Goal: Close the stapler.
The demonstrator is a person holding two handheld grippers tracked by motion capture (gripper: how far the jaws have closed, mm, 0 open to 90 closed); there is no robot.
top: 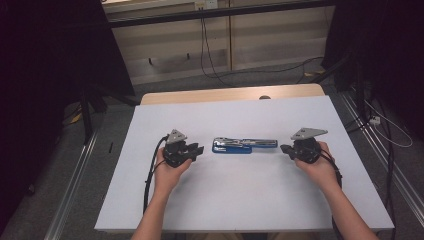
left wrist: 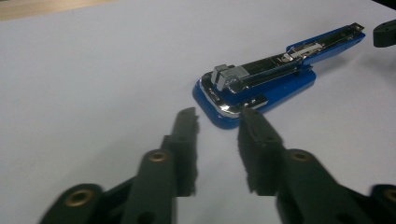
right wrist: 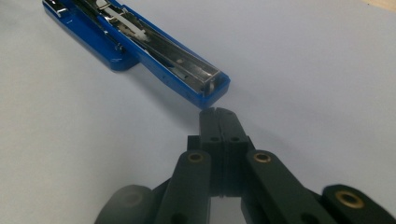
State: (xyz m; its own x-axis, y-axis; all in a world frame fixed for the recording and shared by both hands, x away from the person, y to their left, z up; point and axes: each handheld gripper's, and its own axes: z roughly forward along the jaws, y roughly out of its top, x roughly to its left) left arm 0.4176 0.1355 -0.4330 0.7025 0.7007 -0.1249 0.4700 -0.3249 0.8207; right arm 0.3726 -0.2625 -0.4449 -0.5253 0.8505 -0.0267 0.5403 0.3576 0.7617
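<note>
A blue stapler lies opened out flat in the middle of the white table, its metal magazine exposed. From the left gripper view the stapler has its hinge end nearest, just beyond my left gripper, which is open with nothing between its jaws. In the high view my left gripper rests just left of the stapler. My right gripper sits just right of it. The right gripper view has my right gripper shut and empty, just short of the stapler's far tip.
A wooden strip runs along the table's far edge. Cables hang behind the table and black curtains flank both sides. Metal floor rails run alongside the table.
</note>
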